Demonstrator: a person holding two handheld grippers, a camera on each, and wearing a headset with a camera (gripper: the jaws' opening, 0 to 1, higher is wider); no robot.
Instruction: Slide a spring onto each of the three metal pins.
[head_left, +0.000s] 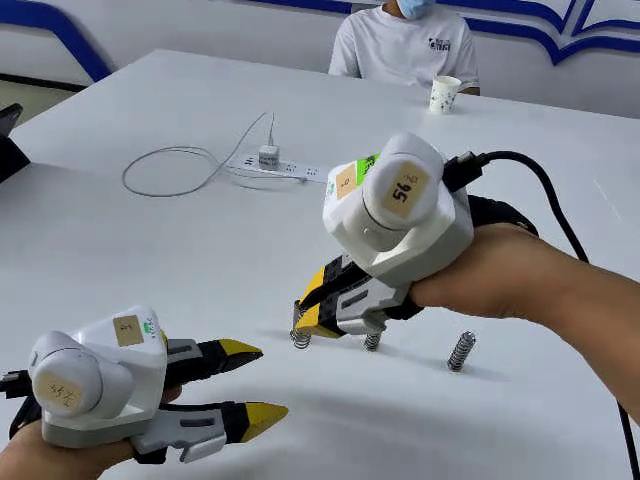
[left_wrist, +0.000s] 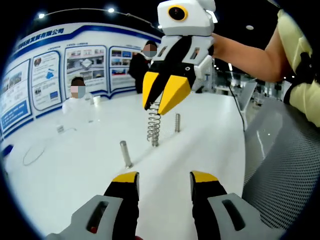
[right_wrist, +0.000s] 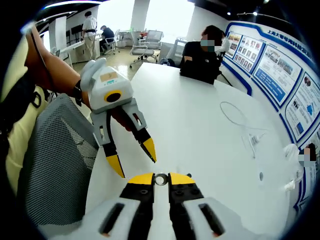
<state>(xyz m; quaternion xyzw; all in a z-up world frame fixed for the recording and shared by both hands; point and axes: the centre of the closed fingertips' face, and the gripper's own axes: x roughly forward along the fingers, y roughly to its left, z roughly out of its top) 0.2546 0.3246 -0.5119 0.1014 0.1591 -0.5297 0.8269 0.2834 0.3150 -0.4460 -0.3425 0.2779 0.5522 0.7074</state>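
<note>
R gripper (left_wrist: 153, 110) fingers shut on top of spring (left_wrist: 153, 127), spring upright, lower end on worktop (left_wrist: 75, 190) toward near edge. L gripper (head_left: 272, 380) fingers open, empty, apart from it. Bare pin (left_wrist: 125, 152) just beside spring; second pin (left_wrist: 177, 122) behind.

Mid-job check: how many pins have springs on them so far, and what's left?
No pin looks finished. In hand: the right gripper is shut on a spring, held upright with its foot at the middle pin's spot. Left: the near pin and far pin look bare, a spare spring lies loose, and the left gripper is open and empty.
</note>
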